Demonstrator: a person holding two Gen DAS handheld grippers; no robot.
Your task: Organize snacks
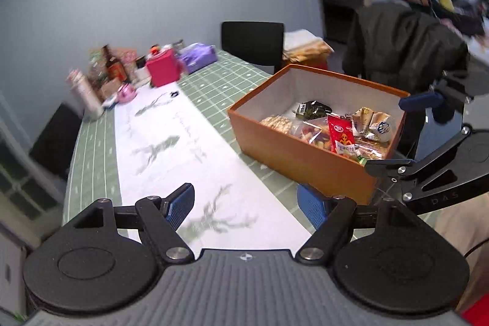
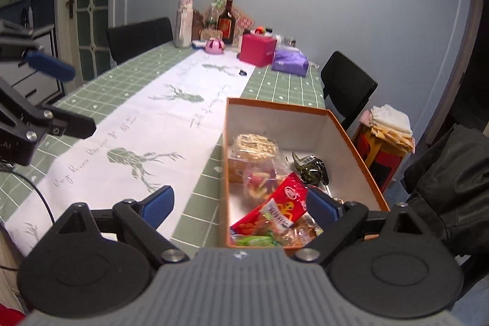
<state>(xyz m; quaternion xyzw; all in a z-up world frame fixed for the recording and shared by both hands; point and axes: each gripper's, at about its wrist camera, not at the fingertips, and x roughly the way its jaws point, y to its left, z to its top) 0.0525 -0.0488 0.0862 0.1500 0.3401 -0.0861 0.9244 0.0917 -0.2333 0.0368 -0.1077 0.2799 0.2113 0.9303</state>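
An orange box (image 1: pixel 290 161) (image 2: pixel 351 142) stands on the green checked table and holds several snack packs. Among them are a red packet (image 1: pixel 340 136) (image 2: pixel 281 203), a pack of round crackers (image 1: pixel 276 122) (image 2: pixel 253 144) and a dark green packet (image 1: pixel 313 109) (image 2: pixel 311 170). My left gripper (image 1: pixel 246 200) (image 2: pixel 67 95) hangs open over the white table runner (image 1: pixel 189 148), left of the box, with nothing between its fingers. My right gripper (image 2: pixel 240 200) (image 1: pixel 406 133) is open above the box's near end, and its blue pads touch no snack.
At the table's far end stand bottles (image 2: pixel 226 22), a red box (image 2: pixel 256 49), a purple pack (image 2: pixel 290 61) and a pink item (image 2: pixel 215 46). Black chairs (image 2: pixel 345 84) flank the table. A dark jacket (image 1: pixel 406 51) drapes a chair by the box. A stool with folded cloths (image 2: pixel 388 127) is beside it.
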